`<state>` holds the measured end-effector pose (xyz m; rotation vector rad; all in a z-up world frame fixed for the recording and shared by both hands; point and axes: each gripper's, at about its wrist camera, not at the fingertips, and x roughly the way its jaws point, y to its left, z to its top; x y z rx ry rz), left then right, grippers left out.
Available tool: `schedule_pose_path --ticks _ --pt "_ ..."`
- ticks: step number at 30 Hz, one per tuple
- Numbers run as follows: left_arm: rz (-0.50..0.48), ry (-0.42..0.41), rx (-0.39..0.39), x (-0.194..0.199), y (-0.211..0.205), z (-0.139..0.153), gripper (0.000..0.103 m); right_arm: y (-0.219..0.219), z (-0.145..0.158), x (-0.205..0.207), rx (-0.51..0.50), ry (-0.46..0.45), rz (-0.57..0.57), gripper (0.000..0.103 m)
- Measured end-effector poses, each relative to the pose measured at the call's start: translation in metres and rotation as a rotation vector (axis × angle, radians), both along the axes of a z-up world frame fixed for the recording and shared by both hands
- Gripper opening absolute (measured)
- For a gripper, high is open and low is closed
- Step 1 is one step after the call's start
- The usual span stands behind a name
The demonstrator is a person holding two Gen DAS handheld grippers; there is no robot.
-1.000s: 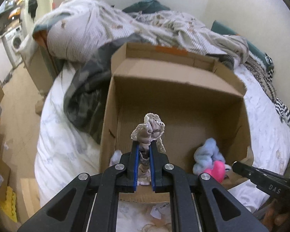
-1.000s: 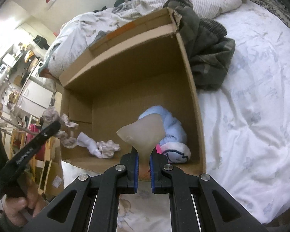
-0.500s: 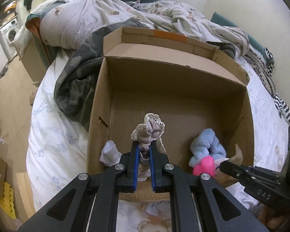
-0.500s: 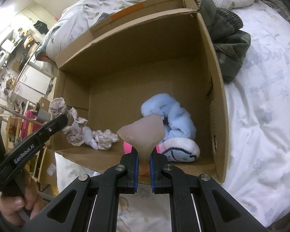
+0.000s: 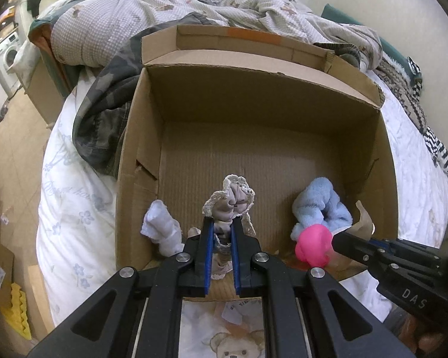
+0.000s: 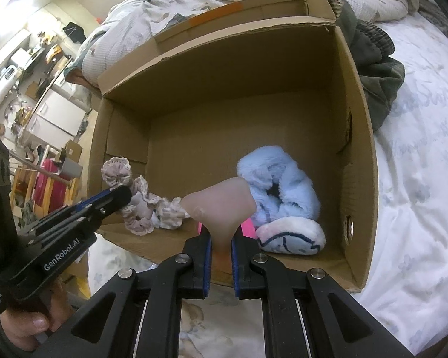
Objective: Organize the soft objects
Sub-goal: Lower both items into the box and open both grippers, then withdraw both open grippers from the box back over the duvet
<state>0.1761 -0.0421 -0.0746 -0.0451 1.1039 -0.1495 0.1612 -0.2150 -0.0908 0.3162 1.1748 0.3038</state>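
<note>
Left gripper [image 5: 221,238]: jaws pressed on a beige lace-trimmed sock [image 5: 228,201] — the bunched cloth sticks up past the blue-padded fingers [image 5: 207,247], with more of it hanging below between them.
Left gripper position: over the near edge of the cardboard box [image 5: 385,155], toward its left half; in the right wrist view the same gripper [image 6: 116,198] reaches in from the left with the sock [image 6: 118,174] at its tip.
Right gripper [image 6: 221,241]: pinching a pale, translucent beige soft piece [image 6: 221,205] that flares out wide above the fingers [image 6: 236,256]; I cannot tell what kind of object it is.
Right gripper position: over the near edge of the box, toward its right side, seen in the left wrist view [image 5: 343,240] as a black arm coming in from the right.
Box: open-topped, standing on a white floral bed sheet [image 5: 71,197], flaps up at the far side.
Box contents, left: a white crumpled sock [image 5: 161,229] in the near left corner.
Box contents, right: a fluffy light-blue item [image 5: 322,205] — beside it in the right wrist view lies a white slipper-like piece with dark blue line trim [image 6: 292,235].
Pink thing [image 5: 313,243]: bright, rounded, just beside the right gripper's tip and in front of the blue item.
Surroundings: a dark camouflage garment [image 5: 104,110] lies against the box's left wall; a rumpled quilt [image 5: 128,21] is piled behind.
</note>
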Motion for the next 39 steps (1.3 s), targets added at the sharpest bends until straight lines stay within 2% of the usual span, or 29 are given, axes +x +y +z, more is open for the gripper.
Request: schedule_pose_path --ticks 5,9,11,12,13,14,16,23,39 --pt "0.001 0.003 0.005 0.0 0.0 -0.001 0.012 -0.004 0.0 -0.001 0.003 0.001 -0.009 0.013" --pt "-0.005 0.005 0.027 0.0 -0.001 -0.002 0.017 -0.005 0.0 -0.001 0.005 -0.002 -0.019 0.027" --pt "-0.004 0.003 0.038 -0.001 -0.002 -0.002 0.028 -0.007 0.001 -0.001 0.015 -0.002 -0.028 0.039" --pt "-0.002 0.002 0.04 -0.001 -0.002 -0.002 0.033 -0.008 0.002 -0.001 0.016 -0.007 -0.034 0.055" --pt "0.0 -0.002 0.043 -0.001 -0.002 -0.001 0.048 -0.008 0.004 0.0 0.018 -0.018 -0.041 0.066" --pt "0.004 -0.012 0.046 -0.002 -0.002 0.0 0.062 -0.009 0.006 -0.001 0.017 -0.032 -0.053 0.069" --pt "0.008 -0.035 0.051 -0.003 -0.002 0.004 0.068 -0.012 0.01 -0.001 0.01 -0.052 -0.068 0.074" --pt "-0.005 -0.039 0.066 -0.003 -0.004 0.005 0.068 -0.019 0.008 -0.002 0.022 -0.04 -0.098 0.075" --pt "-0.012 -0.033 0.068 -0.001 -0.004 0.002 0.068 -0.013 0.01 -0.002 0.007 -0.049 -0.078 0.075"
